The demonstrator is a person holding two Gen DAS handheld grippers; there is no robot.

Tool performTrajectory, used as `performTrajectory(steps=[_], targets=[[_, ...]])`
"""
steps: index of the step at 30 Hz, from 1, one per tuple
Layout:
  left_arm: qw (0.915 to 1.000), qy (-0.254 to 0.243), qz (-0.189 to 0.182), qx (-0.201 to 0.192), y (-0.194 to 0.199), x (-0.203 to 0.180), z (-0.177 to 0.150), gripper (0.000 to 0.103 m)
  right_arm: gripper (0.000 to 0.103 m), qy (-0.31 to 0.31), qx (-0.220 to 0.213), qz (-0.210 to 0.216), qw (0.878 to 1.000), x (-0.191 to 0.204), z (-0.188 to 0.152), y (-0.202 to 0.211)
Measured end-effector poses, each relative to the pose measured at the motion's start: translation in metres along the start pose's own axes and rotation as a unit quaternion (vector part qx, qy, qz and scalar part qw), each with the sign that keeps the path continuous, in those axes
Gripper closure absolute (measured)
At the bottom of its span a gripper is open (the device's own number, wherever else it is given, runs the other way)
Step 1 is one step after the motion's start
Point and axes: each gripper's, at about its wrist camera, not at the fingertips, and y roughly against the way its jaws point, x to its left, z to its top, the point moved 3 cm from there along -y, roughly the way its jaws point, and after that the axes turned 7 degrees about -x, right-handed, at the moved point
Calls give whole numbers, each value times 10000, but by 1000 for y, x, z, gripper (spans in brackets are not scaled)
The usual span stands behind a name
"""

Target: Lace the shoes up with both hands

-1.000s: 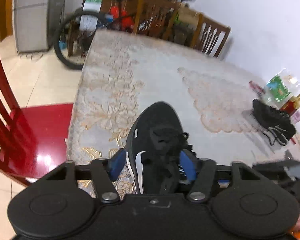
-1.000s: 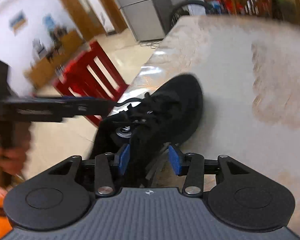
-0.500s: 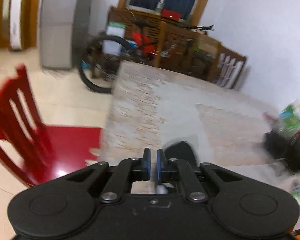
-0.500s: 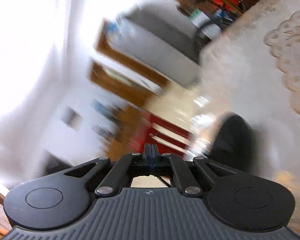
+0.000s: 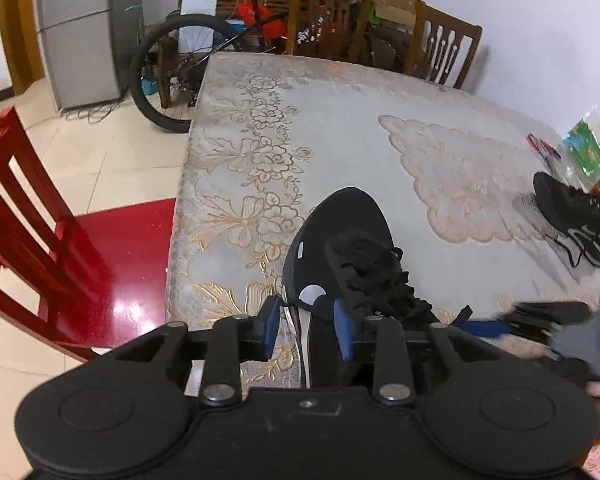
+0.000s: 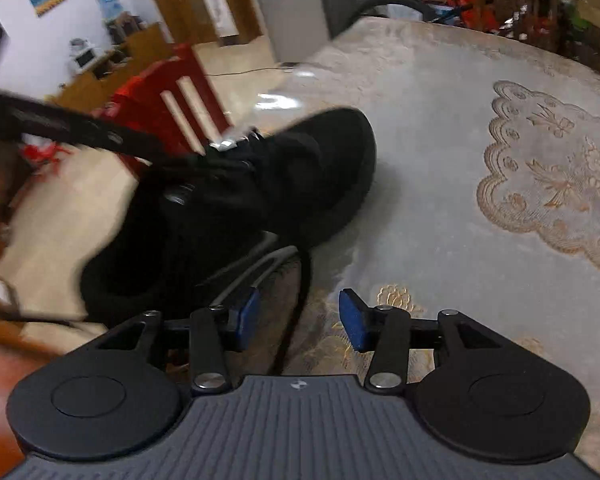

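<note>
While the black shoe (image 5: 340, 256) lies between them — left gripper (image 5: 306, 330), right gripper (image 6: 297, 318), both released, low over table (image 5: 340, 120).

left tongs (image 5: 306, 330) parted, right tongs (image 6: 297, 320) parted (both low)

The near sneaker (image 5: 340, 248) is sitting on the worktop (image 5: 340, 128) at its near left corner, toe pointing to 12 o'clock. A second sneaker (image 5: 576, 216) is lying well apart at 3 o'clock. A chair (image 5: 39, 232) is standing at 9 o'clock, a bicycle (image 5: 187, 64) beyond at 11 o'clock.
</note>
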Motion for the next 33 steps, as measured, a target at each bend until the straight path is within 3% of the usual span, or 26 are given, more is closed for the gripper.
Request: performTrajectory(steps=[1,2,5,7,8,9,11,13,14,17,25,28,33], targets=[[10000,-67,11,-16,1,0,1,74,88,-117,-88,-197,9997,-3,3,-9],[9999,-117,7,-44,2,1,2,71,100,-431,-367,-292,9980,-8,14,-8],[9996,-251,-93,-135,5,-7,3,64,100,-1322,-1548,-102,9790,-24,59,28],[9992,-359,-76,-156,5,-16,2,61,99,-1146,-1695,115,9788,-23,89,52],[9991,-403,-17,-159,4,-21,1,58,85,-866,-1563,109,9838,-20,100,57],[9990,-417,50,-156,2,-25,0,57,59,-505,-1283,-112,9904,-18,105,56],[9993,-368,56,-88,-2,-34,-3,56,40,182,-745,-734,9943,-12,106,54],[9994,-340,-14,-4,-6,-42,-7,54,40,780,-349,-1458,9856,-6,98,54],[9994,-352,-39,32,-8,-45,-9,53,40,948,-275,-1613,9820,-5,91,57],[9986,-532,-1,69,-10,-56,-15,48,40,884,-225,-1556,9836,0,70,76],[9980,-577,248,-15,-12,-61,-15,36,40,-203,-530,-1416,9883,1,60,56],[9980,-543,324,-30,-10,-61,-15,31,40,-623,-629,-1182,9890,4,55,55],[9987,-463,177,-139,-2,-64,-16,19,40,-672,-686,-1071,9896,11,52,53]])
